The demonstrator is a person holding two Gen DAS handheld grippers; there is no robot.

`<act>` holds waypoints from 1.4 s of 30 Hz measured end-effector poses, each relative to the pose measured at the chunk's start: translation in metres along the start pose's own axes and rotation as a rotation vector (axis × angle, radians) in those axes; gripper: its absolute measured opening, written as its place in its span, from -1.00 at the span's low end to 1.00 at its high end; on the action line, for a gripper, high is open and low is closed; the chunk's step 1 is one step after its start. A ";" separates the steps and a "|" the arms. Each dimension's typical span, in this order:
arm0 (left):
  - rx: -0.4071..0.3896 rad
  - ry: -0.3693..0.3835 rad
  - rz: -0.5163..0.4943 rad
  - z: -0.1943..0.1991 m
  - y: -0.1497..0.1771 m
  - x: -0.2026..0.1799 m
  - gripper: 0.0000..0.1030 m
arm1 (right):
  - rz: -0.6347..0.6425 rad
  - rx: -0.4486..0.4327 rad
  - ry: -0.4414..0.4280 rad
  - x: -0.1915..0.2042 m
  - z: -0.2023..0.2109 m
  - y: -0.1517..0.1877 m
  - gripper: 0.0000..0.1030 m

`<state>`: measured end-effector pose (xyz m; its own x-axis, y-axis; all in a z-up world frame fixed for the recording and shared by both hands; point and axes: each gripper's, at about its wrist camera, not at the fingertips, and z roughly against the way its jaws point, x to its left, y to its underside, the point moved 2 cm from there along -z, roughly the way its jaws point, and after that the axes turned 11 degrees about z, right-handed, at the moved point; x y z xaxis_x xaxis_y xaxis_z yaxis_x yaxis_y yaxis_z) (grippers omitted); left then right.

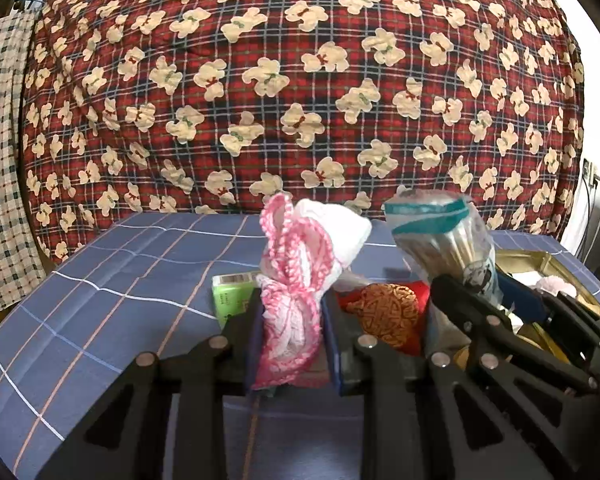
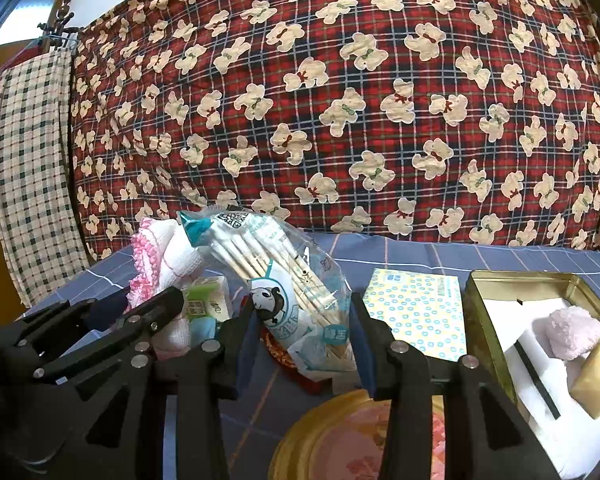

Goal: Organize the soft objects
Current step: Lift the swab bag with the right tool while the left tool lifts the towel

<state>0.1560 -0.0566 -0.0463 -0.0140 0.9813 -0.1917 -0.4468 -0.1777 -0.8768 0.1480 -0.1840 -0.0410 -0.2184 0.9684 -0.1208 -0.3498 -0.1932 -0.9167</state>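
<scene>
- Fingers of my left gripper [image 1: 293, 322] are clamped on a pink-and-white crocheted cloth [image 1: 296, 280]; it stands up between the pads, its white part flopping over at the top.
- My right gripper [image 2: 304, 320] is closed on a clear bag of cotton swabs [image 2: 276, 272], teal seal strip uppermost, bag tilted toward the left gripper.
- Both items are held above the blue checked worktop [image 1: 112, 264], close beside each other, near its middle.
- Green tissue pack [image 1: 232, 292] lies on the worktop just behind the left fingers; a red-and-gold embroidered pouch [image 1: 384, 312] sits between the two grippers.
- Yellow dotted packet [image 2: 416, 312] lies flat beside an open gold tin [image 2: 484, 320] toward the worktop's right edge.
- Tin holds a fluffy pink item [image 2: 572, 332] and a tan pad [image 2: 592, 380].
</scene>
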 end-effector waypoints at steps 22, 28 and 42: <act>0.006 0.036 -0.047 0.000 0.002 -0.016 -0.51 | -0.024 -0.003 0.010 -0.016 0.005 0.004 -0.12; 0.002 0.037 -0.053 0.001 0.002 -0.019 -0.51 | -0.033 -0.010 0.016 -0.022 0.009 0.004 -0.12; -0.001 0.065 -0.073 0.004 0.006 -0.035 -0.51 | -0.065 -0.023 0.029 -0.033 0.014 0.008 -0.12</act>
<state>0.1498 -0.0916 -0.0433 0.0769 0.9849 -0.1553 -0.4432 -0.1057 -0.8901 0.1402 -0.2191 -0.0388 -0.1695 0.9829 -0.0713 -0.3412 -0.1264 -0.9315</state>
